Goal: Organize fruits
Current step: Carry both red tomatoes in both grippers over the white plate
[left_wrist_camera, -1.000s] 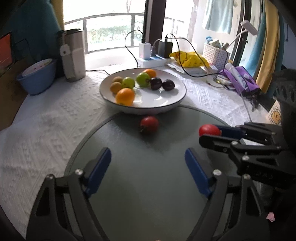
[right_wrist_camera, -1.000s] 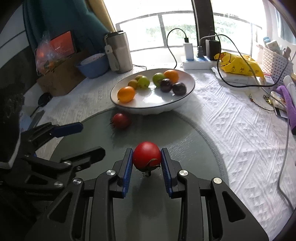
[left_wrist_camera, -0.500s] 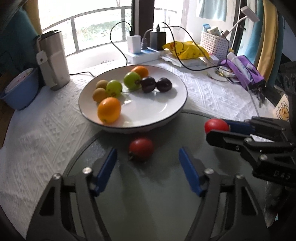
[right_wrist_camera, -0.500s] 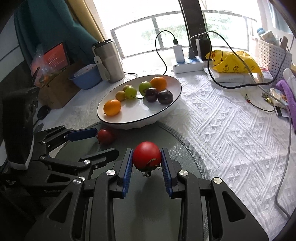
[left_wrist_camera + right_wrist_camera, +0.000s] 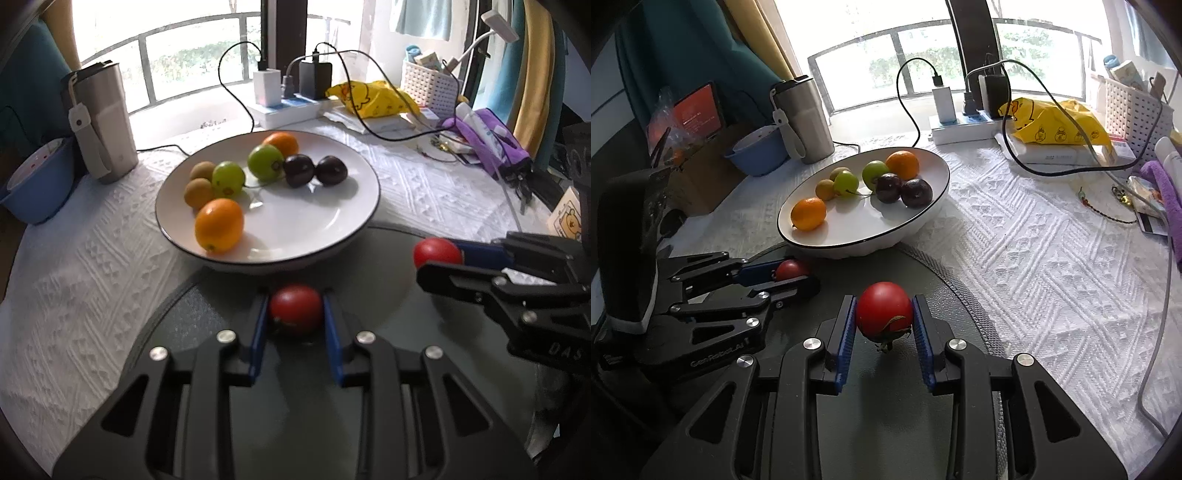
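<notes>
My left gripper [image 5: 294, 312] is shut on a dark red tomato [image 5: 295, 307] that sits on the grey round mat [image 5: 369, 369], just in front of the white plate [image 5: 354, 218]. My right gripper [image 5: 884, 314] is shut on a bright red tomato [image 5: 884, 310], held above the mat to the right; it also shows in the left wrist view [image 5: 437, 252]. The plate holds two oranges [image 5: 218, 229], green fruits [image 5: 265, 161], two small brown fruits [image 5: 198, 192] and two dark plums [image 5: 331, 170]. The left gripper with its tomato [image 5: 790, 269] shows in the right wrist view.
A steel tumbler [image 5: 99, 118] and a blue bowl [image 5: 37, 184] stand back left. A power strip with chargers and cables [image 5: 284, 103], a yellow bag [image 5: 373, 98], a white basket [image 5: 432, 88] and purple cloth [image 5: 495, 140] crowd the back right. White textured cloth [image 5: 1052, 258] covers the table.
My left gripper moved forward to the dark red tomato and closed on it. My right gripper kept hold of its tomato and drifted a little toward the plate.
</notes>
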A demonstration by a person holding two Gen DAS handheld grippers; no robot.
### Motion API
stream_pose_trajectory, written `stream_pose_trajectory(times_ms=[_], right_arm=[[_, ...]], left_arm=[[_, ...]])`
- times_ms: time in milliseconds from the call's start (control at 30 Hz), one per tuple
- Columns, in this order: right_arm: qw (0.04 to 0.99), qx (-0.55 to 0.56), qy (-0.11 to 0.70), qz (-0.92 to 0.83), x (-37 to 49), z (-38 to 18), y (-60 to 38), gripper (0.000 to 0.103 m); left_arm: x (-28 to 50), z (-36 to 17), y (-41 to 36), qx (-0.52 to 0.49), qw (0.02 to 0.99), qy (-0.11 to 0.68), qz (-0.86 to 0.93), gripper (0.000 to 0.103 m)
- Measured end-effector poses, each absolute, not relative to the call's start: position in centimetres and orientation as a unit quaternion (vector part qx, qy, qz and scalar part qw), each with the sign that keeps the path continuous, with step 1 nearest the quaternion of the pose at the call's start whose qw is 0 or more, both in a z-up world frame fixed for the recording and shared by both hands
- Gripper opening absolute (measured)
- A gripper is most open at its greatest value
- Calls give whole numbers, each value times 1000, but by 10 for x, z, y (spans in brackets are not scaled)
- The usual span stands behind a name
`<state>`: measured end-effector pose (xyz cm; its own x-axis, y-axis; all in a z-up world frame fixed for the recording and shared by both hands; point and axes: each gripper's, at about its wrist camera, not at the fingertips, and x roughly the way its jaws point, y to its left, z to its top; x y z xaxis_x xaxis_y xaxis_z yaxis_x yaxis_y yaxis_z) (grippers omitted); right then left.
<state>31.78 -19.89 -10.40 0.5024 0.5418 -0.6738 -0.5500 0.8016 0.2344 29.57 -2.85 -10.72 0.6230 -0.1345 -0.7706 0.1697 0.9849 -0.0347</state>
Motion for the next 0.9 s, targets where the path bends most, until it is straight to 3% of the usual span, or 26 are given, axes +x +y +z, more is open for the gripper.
stream_pose_trajectory(times_ms=[900], right_arm=[[887,-32,343,309,296,-60,-183,32]], left_arm=[[267,-60,-23,8,926,359,-112,29]])
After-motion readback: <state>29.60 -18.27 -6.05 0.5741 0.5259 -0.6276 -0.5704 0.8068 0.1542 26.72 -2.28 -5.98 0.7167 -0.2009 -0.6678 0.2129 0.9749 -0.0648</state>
